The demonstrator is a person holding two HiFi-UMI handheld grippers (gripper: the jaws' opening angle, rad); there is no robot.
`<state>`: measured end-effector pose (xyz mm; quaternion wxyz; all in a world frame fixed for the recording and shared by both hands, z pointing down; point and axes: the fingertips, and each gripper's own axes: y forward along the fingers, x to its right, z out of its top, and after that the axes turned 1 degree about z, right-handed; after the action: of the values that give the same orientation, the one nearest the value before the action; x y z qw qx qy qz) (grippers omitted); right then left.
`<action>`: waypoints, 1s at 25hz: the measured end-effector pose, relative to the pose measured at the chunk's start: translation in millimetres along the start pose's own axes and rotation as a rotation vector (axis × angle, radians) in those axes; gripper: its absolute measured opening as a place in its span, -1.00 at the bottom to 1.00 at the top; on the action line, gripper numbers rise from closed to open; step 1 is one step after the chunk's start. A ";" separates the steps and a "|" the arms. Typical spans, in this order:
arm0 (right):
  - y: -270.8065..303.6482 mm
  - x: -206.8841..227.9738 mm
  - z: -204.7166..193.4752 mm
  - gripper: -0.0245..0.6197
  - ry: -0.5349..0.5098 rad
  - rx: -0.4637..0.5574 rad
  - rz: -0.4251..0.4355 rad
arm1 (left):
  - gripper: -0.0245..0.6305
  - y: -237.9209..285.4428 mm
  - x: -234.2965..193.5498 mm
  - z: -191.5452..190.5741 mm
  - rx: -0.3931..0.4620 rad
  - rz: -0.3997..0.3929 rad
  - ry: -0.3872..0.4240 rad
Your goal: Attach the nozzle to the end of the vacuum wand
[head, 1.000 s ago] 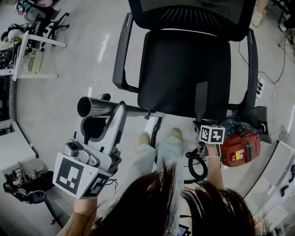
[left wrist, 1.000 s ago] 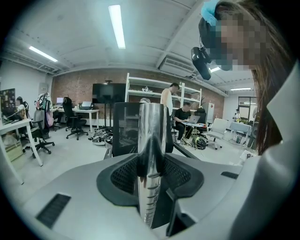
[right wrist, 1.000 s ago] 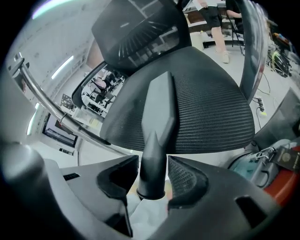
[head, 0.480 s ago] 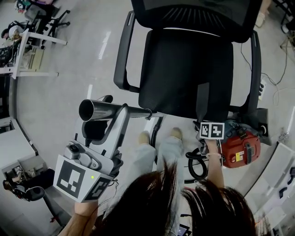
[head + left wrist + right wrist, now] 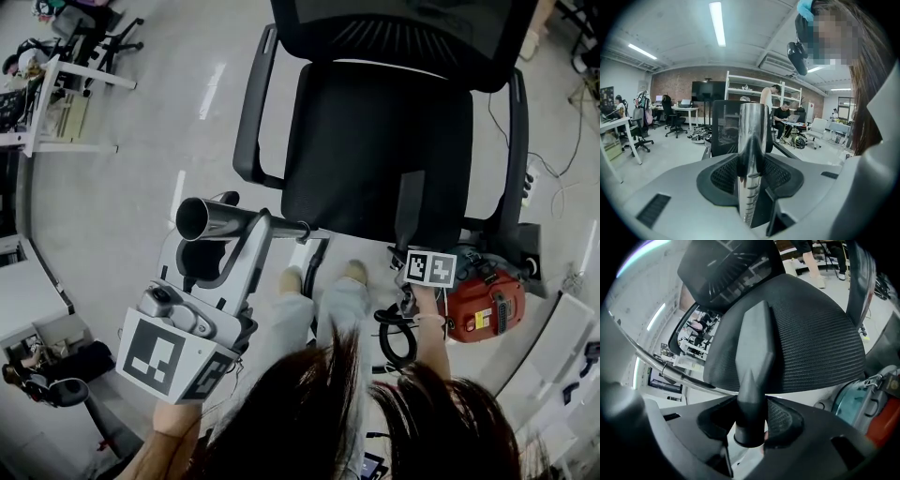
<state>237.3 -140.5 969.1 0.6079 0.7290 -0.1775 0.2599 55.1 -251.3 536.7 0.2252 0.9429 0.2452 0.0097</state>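
Note:
My left gripper (image 5: 242,234) is shut on a chrome vacuum wand (image 5: 234,223). The wand's open round end (image 5: 197,218) points up and to the left, and the tube runs straight out between the jaws in the left gripper view (image 5: 751,140). My right gripper (image 5: 412,258) is shut on the round base of a dark grey crevice nozzle (image 5: 409,211). Its flat tapered tip points away over the chair seat in the right gripper view (image 5: 753,352). Wand and nozzle are well apart, with the person's legs between them.
A black mesh office chair (image 5: 375,141) stands straight ahead, close to both tools. The red vacuum body (image 5: 483,300) and a black hose loop (image 5: 396,336) sit on the floor at the right. Desks and chairs (image 5: 56,84) stand far left, with a power strip (image 5: 531,173) by the chair.
The right gripper has rolled slightly with the nozzle in it, so its marker cube shows flatter faces. The left gripper and the wand have held still.

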 end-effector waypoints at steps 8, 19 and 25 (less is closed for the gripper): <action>-17.6 -23.4 9.9 -0.36 0.060 0.080 0.052 | -0.44 -0.7 5.8 2.3 0.000 -0.019 -0.025; -60.4 -71.5 15.3 -0.36 0.082 0.191 0.096 | -0.44 -8.7 17.1 9.0 0.023 -0.048 0.029; -81.4 -100.2 12.2 -0.36 0.088 0.232 0.107 | -0.44 -20.3 22.6 2.5 -0.037 -0.086 0.058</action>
<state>205.8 -142.0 843.4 0.5119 0.7718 -0.1581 0.3426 66.1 -226.0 523.7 0.2354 0.9266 0.2916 0.0320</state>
